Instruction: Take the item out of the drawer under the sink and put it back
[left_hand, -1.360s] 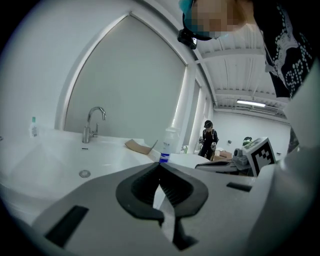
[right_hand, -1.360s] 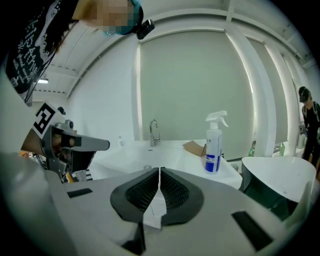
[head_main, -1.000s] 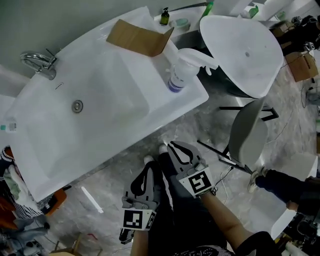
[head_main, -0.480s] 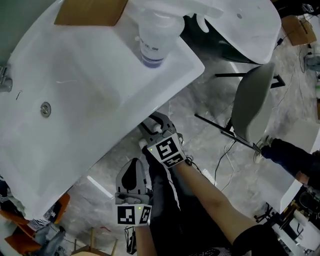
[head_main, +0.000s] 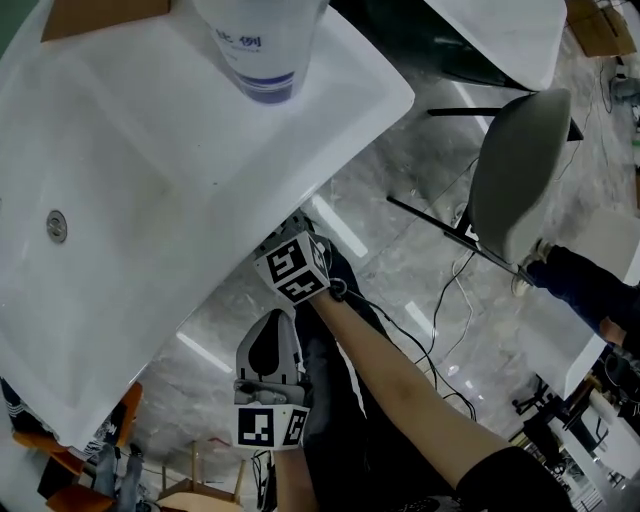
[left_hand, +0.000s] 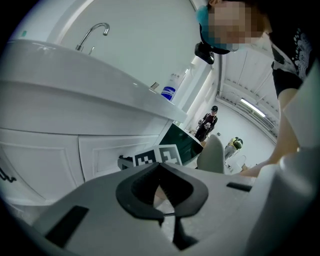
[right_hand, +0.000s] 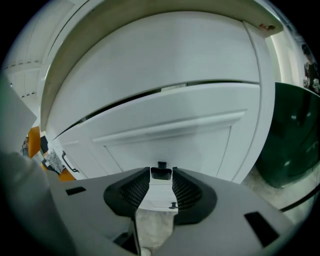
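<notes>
My left gripper (left_hand: 160, 167) hung closed on nothing. My right gripper (right_hand: 161, 176), jaws just spread wide, faced the closed white panelled drawer front (right_hand: 170, 132), with an unidentifiable small dark piece (right_hand: 161, 165) between the tips; the item was out of my sight. The blue print on the white spray bottle (head_main: 262, 45) was unreadable.

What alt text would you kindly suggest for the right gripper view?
The right tongs, jaws just opened with nothing gripped between them, point at a white panelled cabinet front. A small dark fitting on the panel shows past the jaw tips; a dark green object stands at the right edge.
</notes>
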